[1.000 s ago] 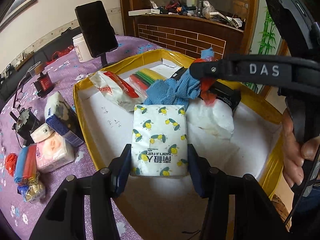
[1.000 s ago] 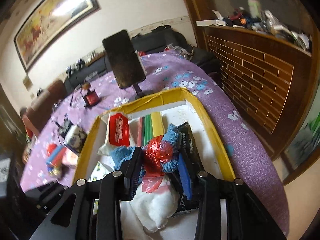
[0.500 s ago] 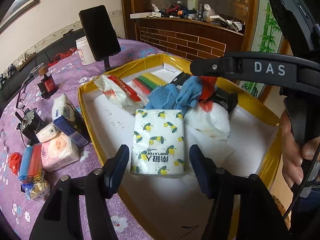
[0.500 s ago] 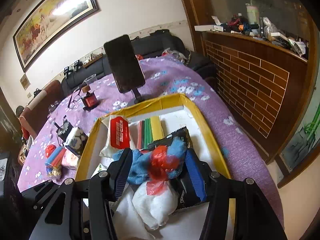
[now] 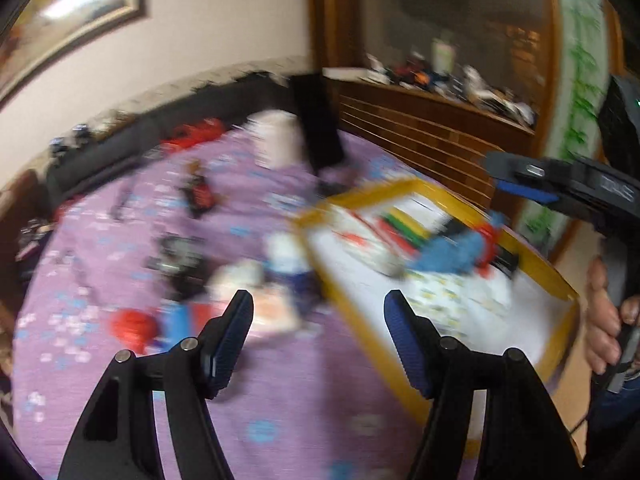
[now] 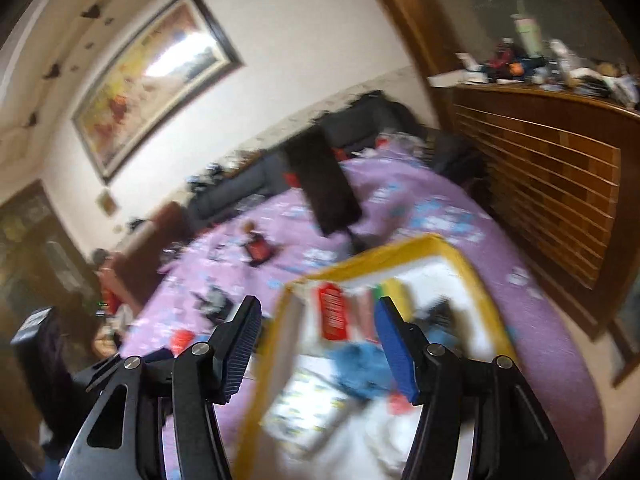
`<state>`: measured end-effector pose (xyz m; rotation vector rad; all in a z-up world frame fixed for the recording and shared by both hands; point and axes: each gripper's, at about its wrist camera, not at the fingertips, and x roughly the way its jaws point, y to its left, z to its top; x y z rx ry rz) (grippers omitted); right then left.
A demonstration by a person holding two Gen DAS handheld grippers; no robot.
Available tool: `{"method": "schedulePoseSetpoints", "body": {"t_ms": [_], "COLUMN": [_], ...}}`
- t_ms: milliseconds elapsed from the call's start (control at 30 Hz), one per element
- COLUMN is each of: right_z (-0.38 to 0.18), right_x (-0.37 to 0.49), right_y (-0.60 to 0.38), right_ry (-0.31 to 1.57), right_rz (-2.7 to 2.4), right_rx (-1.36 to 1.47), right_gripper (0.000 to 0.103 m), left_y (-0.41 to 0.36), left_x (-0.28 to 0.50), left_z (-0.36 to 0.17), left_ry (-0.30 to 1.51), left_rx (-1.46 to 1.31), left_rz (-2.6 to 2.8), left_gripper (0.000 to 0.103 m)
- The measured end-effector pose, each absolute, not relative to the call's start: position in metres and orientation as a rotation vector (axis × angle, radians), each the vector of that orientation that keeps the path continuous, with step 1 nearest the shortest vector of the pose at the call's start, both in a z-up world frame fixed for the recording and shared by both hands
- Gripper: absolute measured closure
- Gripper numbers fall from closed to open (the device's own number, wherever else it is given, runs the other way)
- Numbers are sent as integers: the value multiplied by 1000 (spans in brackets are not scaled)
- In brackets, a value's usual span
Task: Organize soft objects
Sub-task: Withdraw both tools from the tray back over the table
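Both tongs are spread wide and hold nothing, and the left tongs [image 5: 318, 312] are nearer the soft packs [image 5: 256, 296] lying just left of the yellow tray [image 5: 360, 308].

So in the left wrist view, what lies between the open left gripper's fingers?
Between the left gripper fingers: purple tablecloth, the yellow tray near edge, and a blurred pink packet. Nothing is gripped.

A home living room: framed painting [image 6: 156, 76], dark sofa [image 6: 256, 184], purple floral tablecloth [image 5: 248, 400].
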<state>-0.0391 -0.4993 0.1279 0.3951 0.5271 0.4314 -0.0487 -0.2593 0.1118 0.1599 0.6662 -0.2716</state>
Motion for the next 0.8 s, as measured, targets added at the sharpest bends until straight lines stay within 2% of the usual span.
{"method": "schedulePoseSetpoints", "body": {"t_ms": [100, 400, 667, 800], "right_z": [139, 136, 148, 163], "right_x": [-38, -42, -82, -107], "right_y": [-482, -414, -441, -471], "right_ry": [485, 470, 388, 356], "right_rz": [543, 852, 792, 710], "right_rx": [401, 338, 360, 385], "right_gripper": [27, 27, 27, 27], "left_y": [-228, -188, -213, -244], "left_x": [-45, -29, -40, -50], "left_z": [130, 166, 221, 264], "left_ry": [627, 500, 427, 354], "left_rx": [150, 244, 303, 296], "left_rz": [-173, -85, -147, -236], "left_gripper": [36, 36, 36, 36]}}
